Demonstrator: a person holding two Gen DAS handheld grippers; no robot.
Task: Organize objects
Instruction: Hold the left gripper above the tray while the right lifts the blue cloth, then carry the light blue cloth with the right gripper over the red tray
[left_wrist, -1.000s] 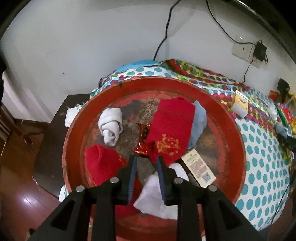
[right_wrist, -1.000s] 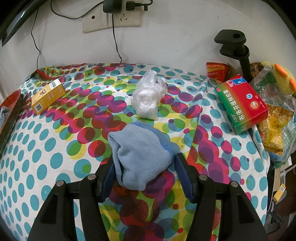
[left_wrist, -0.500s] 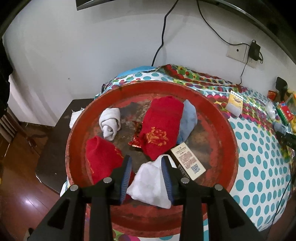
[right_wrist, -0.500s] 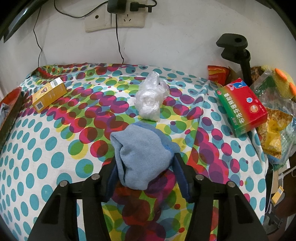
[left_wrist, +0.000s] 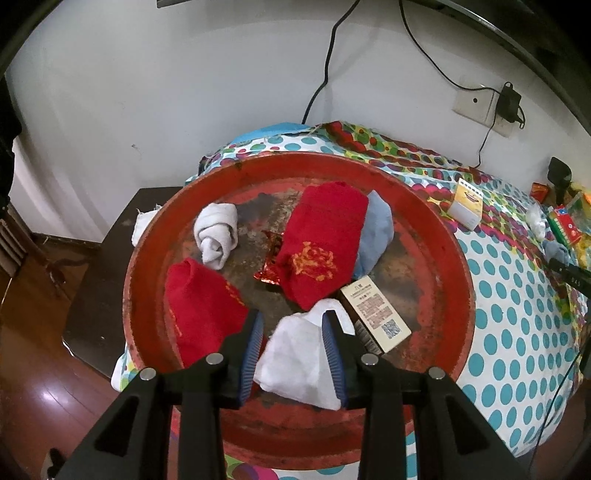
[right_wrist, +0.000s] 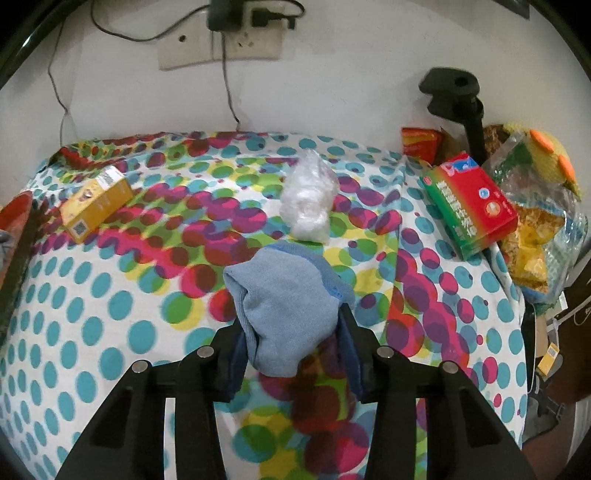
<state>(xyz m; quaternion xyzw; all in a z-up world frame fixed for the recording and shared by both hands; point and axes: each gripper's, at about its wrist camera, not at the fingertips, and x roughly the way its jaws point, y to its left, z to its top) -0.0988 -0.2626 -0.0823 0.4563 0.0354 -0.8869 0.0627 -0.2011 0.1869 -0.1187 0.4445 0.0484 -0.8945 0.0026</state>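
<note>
In the left wrist view a round red tray (left_wrist: 454, 258) holds two red socks (left_wrist: 325, 243) (left_wrist: 203, 310), a rolled white sock (left_wrist: 218, 236), a light blue sock (left_wrist: 375, 236), a white cloth (left_wrist: 299, 354), a red foil wrapper (left_wrist: 271, 262) and a small box (left_wrist: 380, 317). My left gripper (left_wrist: 293, 328) is open above the tray, its fingers either side of the white cloth. In the right wrist view my right gripper (right_wrist: 295, 332) is shut on a light blue sock (right_wrist: 284, 302) and holds it over the dotted tablecloth (right_wrist: 110, 302).
On the cloth lie a yellow box (right_wrist: 96, 203), a crumpled clear plastic bag (right_wrist: 308, 199), a red-green medicine box (right_wrist: 469, 206) and snack bags (right_wrist: 535, 221) at the right edge. A black clamp (right_wrist: 458, 99) and wall sockets with cables stand behind. A dark side table (left_wrist: 110, 266) is left of the tray.
My left gripper has opened and drawn back toward the tray's near side, now straddling the white cloth. My right gripper has closed on the blue sock and lifted it slightly.
</note>
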